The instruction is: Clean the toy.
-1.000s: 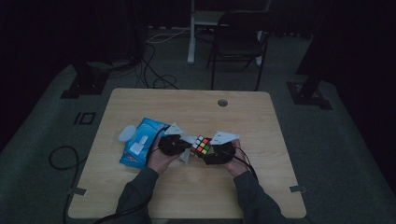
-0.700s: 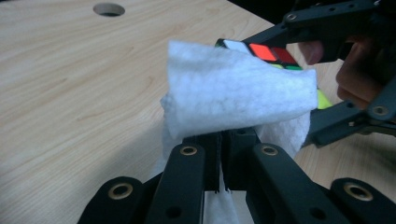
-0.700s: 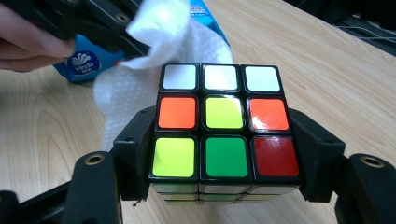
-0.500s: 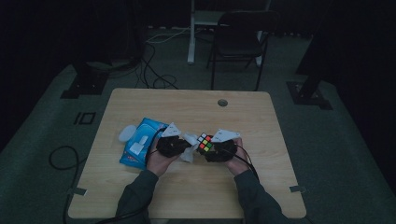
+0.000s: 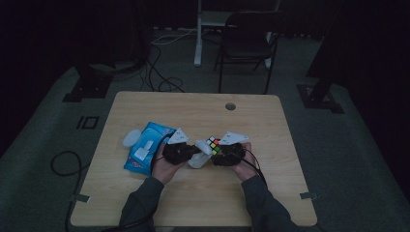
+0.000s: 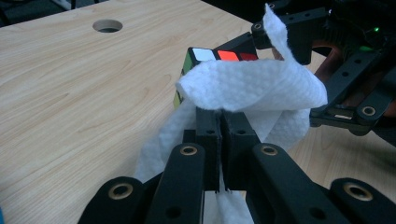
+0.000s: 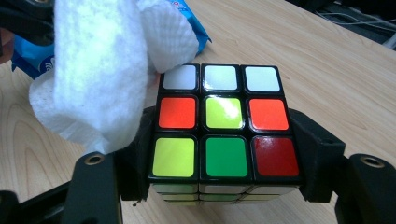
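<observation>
A scrambled puzzle cube (image 7: 219, 123) with white, orange, yellow, green and red squares is clamped between the jaws of my right gripper (image 5: 218, 153), just above the table middle; the same puzzle cube (image 5: 213, 145) (image 6: 217, 55) appears between both hands. My left gripper (image 5: 196, 152) is shut on a white wet wipe (image 6: 243, 91), whose loose folds lie against the cube's side. In the right gripper view the wet wipe (image 7: 100, 65) hangs over the cube's upper left corner. Both hands hold still close together.
A blue wipes pack (image 5: 145, 147) lies on the wooden table (image 5: 193, 111) left of the hands, with a crumpled white wipe (image 5: 130, 138) beside it. A round cable hole (image 5: 230, 106) sits toward the far edge. A chair (image 5: 246, 43) stands beyond the table.
</observation>
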